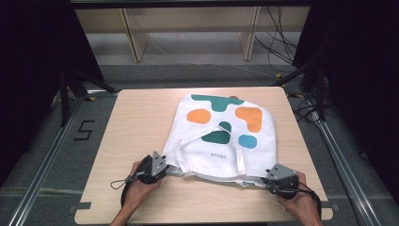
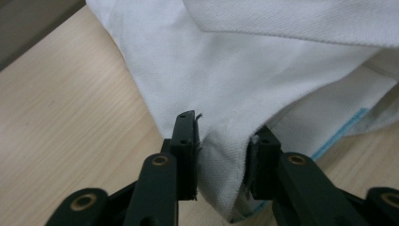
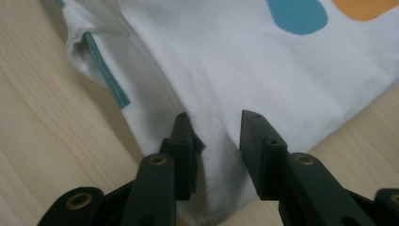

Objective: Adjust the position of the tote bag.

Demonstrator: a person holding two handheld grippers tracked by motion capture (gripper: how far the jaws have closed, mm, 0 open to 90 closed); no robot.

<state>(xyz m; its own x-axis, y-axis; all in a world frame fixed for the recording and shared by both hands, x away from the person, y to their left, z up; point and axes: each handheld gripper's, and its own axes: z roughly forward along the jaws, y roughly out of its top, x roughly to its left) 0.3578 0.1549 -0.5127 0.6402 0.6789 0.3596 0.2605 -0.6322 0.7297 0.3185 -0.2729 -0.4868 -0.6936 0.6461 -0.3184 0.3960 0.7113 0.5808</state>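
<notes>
White cotton tote bag (image 1: 221, 136) flat on table (image 1: 141, 122); left gripper (image 2: 221, 155) and right gripper (image 3: 216, 146) parted around near corners, advise closing squarely, evenly.

"5" (image 1: 83, 130) — floor beside table (image 1: 141, 122)

White printed tote bag (image 1: 221, 136) lies flat on the desk (image 1: 136, 122). Left gripper (image 1: 162, 165) and right gripper (image 1: 269, 179) sit at its near corners.
</notes>
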